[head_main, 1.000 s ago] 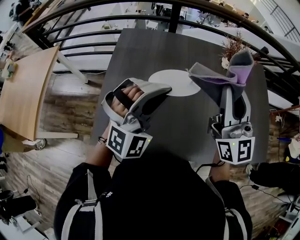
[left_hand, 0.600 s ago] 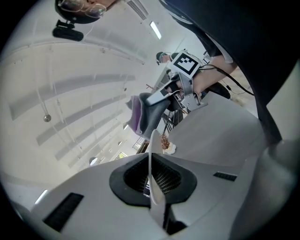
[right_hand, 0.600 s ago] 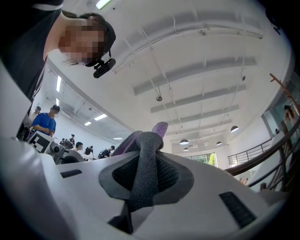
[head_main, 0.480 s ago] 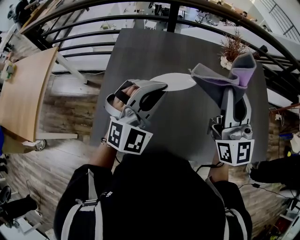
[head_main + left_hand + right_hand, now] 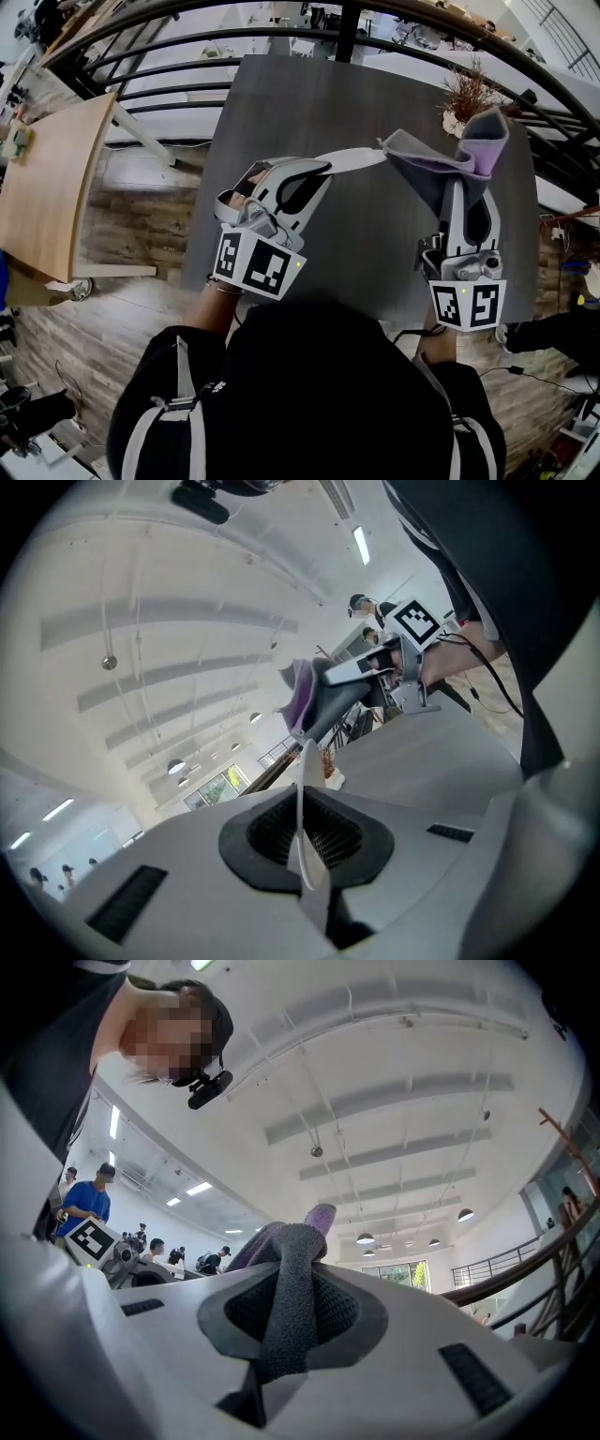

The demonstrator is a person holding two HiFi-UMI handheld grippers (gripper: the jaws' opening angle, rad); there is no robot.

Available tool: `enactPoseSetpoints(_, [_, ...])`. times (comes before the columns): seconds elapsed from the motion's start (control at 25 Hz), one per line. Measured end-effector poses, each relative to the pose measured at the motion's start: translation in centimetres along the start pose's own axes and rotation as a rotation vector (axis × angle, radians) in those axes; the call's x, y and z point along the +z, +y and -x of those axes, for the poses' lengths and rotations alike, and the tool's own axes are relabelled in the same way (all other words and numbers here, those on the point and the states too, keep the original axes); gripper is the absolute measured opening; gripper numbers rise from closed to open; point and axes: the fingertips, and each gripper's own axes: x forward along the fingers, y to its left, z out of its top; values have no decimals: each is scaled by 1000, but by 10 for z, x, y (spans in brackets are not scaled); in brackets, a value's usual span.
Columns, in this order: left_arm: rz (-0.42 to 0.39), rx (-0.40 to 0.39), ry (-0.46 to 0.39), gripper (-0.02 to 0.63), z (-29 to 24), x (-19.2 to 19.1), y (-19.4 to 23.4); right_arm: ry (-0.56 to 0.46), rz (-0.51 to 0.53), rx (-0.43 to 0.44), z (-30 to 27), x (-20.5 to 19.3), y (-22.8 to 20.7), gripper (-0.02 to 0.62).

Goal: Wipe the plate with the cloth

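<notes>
A white plate (image 5: 354, 159) hangs above the dark table (image 5: 281, 103), tilted almost edge-on. My left gripper (image 5: 322, 169) is shut on its near rim. In the left gripper view the plate (image 5: 301, 780) is a thin white edge clamped between the jaws of the left gripper (image 5: 306, 850). A grey and purple cloth (image 5: 450, 159) stands bunched just right of the plate, with my right gripper (image 5: 457, 185) shut on it. The right gripper view has the cloth (image 5: 292, 1251) pinched in the right gripper (image 5: 284, 1326). Cloth and plate are close; I cannot tell if they touch.
A dried plant (image 5: 466, 97) sits at the table's far right corner. A black railing (image 5: 347, 28) curves behind the table. A wooden table (image 5: 47, 178) stands to the left over a plank floor. People stand far off in the hall.
The left gripper has rolled and the plate has gone from lying nearly flat to almost edge-on, lifted off the table. The right gripper with the cloth has stayed put.
</notes>
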Motion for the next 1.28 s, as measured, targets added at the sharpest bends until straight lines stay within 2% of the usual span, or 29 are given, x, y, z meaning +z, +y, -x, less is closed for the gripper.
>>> enactPoseSetpoints(0.28, [70,-33,45,15,-9,-23,-9,40,-2,-10,5,-17,0,60])
enactPoseSetpoints(0.64, [250,-78,82,15,-16,-48,-20,90,-6,-10,7,-34,2,60])
enactPoseSetpoints(0.96, [377,-95,121,15,-16,-72,-26,136,-6,-4,9,-50,8,60])
enactPoseSetpoints(1.28, [427,-119,129,15,-26,-87,-33,165,-8,3,7,-67,14,60])
